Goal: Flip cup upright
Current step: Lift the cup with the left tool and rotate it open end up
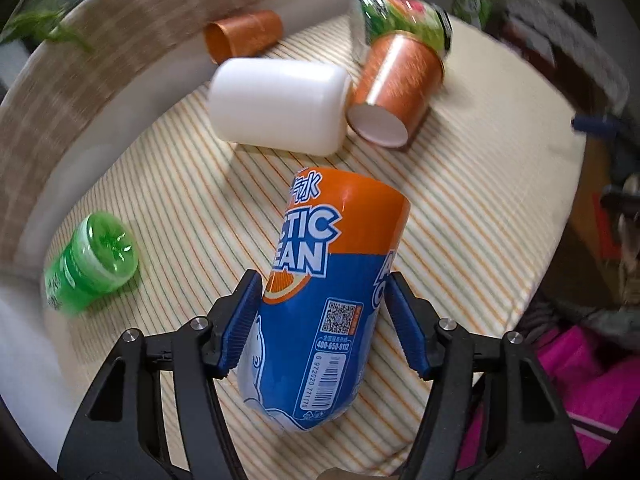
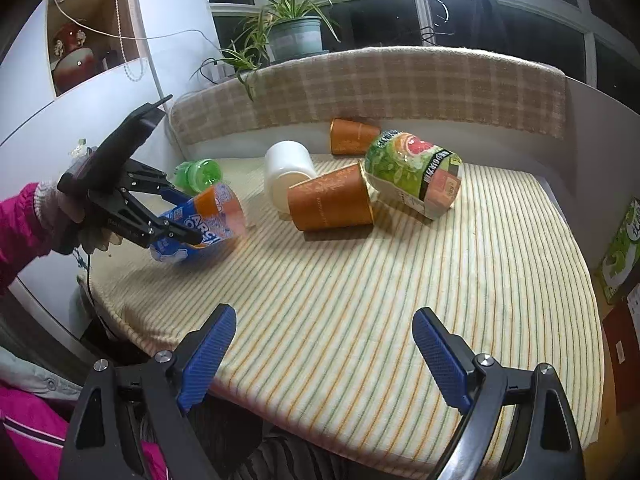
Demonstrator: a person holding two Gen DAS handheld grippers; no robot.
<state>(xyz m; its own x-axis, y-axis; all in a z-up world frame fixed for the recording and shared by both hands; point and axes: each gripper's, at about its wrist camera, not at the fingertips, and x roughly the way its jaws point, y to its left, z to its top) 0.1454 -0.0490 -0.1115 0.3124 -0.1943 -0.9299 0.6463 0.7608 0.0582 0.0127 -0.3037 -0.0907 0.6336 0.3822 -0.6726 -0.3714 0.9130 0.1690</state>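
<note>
Clamped between the blue pads of the left gripper (image 1: 322, 316) is the blue-and-orange cup (image 1: 320, 280), tilted above the striped cloth (image 1: 460, 240) near its left edge. Beyond it lie a white cup (image 1: 280, 106), two copper cups (image 1: 394, 88) and a green cup (image 1: 94, 258). Right gripper (image 2: 324, 356) hovers spread apart, holding nothing.

Far green-labelled cup (image 1: 404, 20) motion-blurred; white cup's (image 2: 289, 174) mouth hidden behind orange cup (image 2: 332, 200)
</note>
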